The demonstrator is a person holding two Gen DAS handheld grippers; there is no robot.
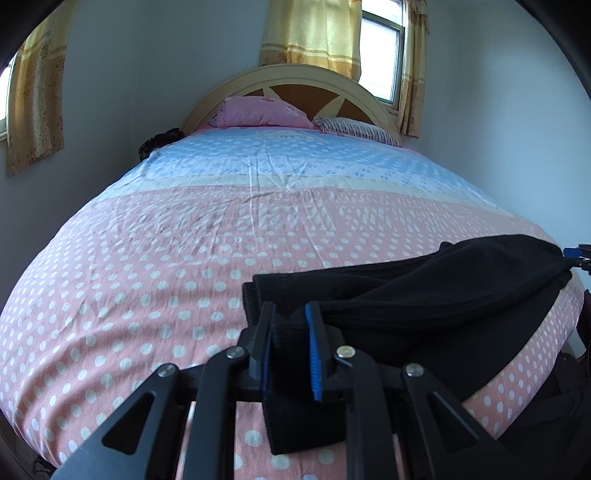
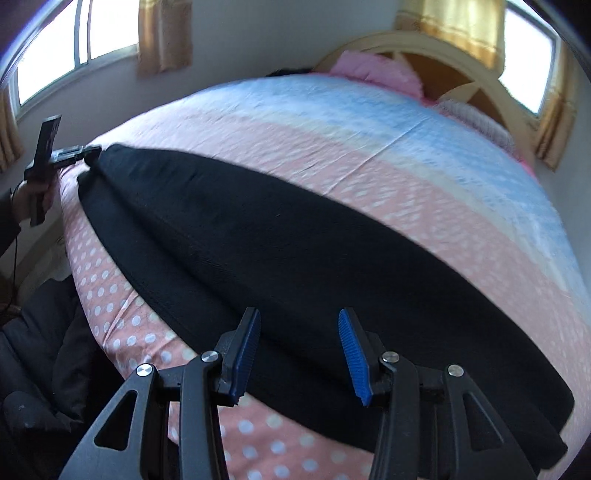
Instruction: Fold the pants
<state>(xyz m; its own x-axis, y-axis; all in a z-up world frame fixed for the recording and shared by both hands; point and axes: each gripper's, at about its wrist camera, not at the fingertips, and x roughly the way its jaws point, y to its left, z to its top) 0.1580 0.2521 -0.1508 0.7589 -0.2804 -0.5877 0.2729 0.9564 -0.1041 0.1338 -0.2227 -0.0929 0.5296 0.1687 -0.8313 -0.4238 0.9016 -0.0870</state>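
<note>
Black pants [image 2: 280, 236] are laid flat on the bed [image 1: 155, 266], near its foot edge, on the pink polka-dot part of the cover. Their long axis runs across the bed, roughly parallel to the foot edge and crosswise to the line toward the headboard [image 1: 295, 79]. In the right wrist view the garment is seen as a long dark band from upper left to lower right, narrowing to a point at upper left; a lengthwise seam or fold line is visible along it.

That narrow end is clamped by the left tongs [image 1: 290, 314]: black fabric is pinched between the blue pads [image 1: 314, 354], w/ a cuff-like flap hanging below the tips. In the right wrist view the same left tongs [image 2: 90, 151] are seen at the far left, at the tip of the pants, held by a hand [image 2: 27, 197].

The right tongs [image 2: 299, 321] are held apart over the wider end of the pants, approx. at its near edge; nothing is pinched between the pads, and the fabric is seen lying below them. The right view is blurred.

At the head of the bed a pink pillow [image 1: 260, 110] and a striped pillow [image 1: 356, 129] are placed against the headboard. Yellow curtains [image 1: 310, 33] are hung at the window [image 1: 380, 51] behind it.
</note>
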